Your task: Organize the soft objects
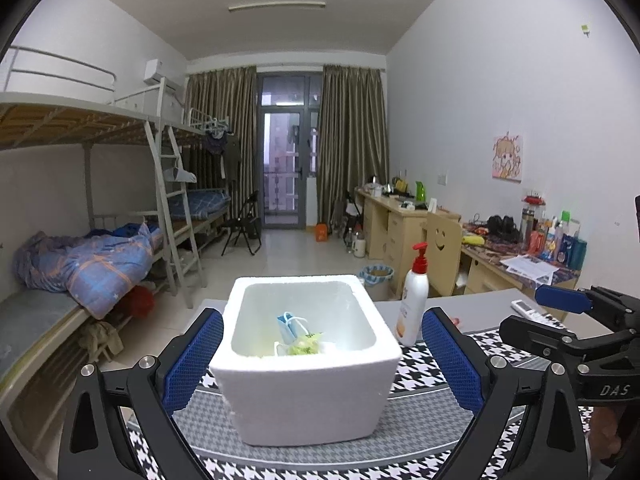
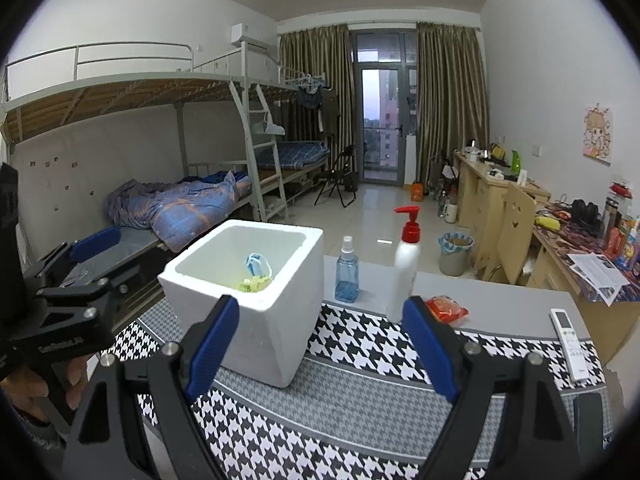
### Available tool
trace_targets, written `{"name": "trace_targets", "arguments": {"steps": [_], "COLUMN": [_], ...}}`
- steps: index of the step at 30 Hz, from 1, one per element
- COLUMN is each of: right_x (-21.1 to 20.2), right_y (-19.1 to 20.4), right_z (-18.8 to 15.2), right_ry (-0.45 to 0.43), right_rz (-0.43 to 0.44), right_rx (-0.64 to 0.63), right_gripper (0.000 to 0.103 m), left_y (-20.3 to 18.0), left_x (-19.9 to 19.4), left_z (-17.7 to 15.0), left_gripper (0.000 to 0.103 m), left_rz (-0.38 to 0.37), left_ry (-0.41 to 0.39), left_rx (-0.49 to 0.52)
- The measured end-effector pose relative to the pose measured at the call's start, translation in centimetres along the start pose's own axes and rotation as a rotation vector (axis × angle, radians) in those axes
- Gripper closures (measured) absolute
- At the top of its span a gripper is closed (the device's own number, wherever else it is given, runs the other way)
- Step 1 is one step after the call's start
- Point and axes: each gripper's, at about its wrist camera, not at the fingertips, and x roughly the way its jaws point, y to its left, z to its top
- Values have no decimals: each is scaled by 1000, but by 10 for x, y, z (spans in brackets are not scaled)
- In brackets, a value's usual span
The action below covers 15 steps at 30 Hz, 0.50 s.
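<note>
Left wrist view. The left gripper (image 1: pixel 322 360) is filling the lower part of the frame, its blue-padded jaws standing wide apart and gripping nothing. Between them, at lower centre, a white foam box (image 1: pixel 306 392) is sitting on the houndstooth mat (image 1: pixel 436 408) that is covering the bench (image 1: pixel 480 308). Inside the box, a blue face mask (image 1: pixel 289 326) is lying against a yellow-green soft packet (image 1: pixel 304 346). Just right of the box, a white pump bottle (image 1: pixel 412 304) with a red top is standing upright. At the right edge of the frame, the right gripper (image 1: pixel 560 308) is showing from the side; how far it is open cannot be told from here. A white remote control (image 1: pixel 530 312) is lying partly behind it.

Right wrist view. The right gripper (image 2: pixel 320 344) is occupying the bottom of the frame, jaws spread wide and holding nothing. The foam box (image 2: pixel 256 320) is standing left of centre on the mat (image 2: pixel 360 392), with the mask (image 2: pixel 256 266) and the packet (image 2: pixel 254 284) inside. Right of the box, a blue spray bottle (image 2: pixel 347 274) and the pump bottle (image 2: pixel 406 268) are standing side by side. An orange packet (image 2: pixel 446 309) is lying just right of the pump bottle, and the remote control (image 2: pixel 570 344) is resting near the right edge. The left gripper (image 2: pixel 80 268) is appearing at the left edge.
</note>
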Motion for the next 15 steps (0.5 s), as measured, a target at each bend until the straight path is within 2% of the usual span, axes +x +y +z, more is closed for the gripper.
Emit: {"name": "trace_targets", "arguments": {"steps": [8,15], "right_x": [-26,-41], "right_y": [12,13], "right_z": [-18,-43], "right_ry": [-54,-113], "right_rz": [-6,-17], "right_rx": [-30,-8], "right_gripper": [10,8], "left_y": [-12,-14], "left_x": [-28,-48], "left_z": [-13,-30], "left_gripper": [1,1], "left_rz": [6,10], "left_ry": [-23,-55], "left_rx": [16,15]}}
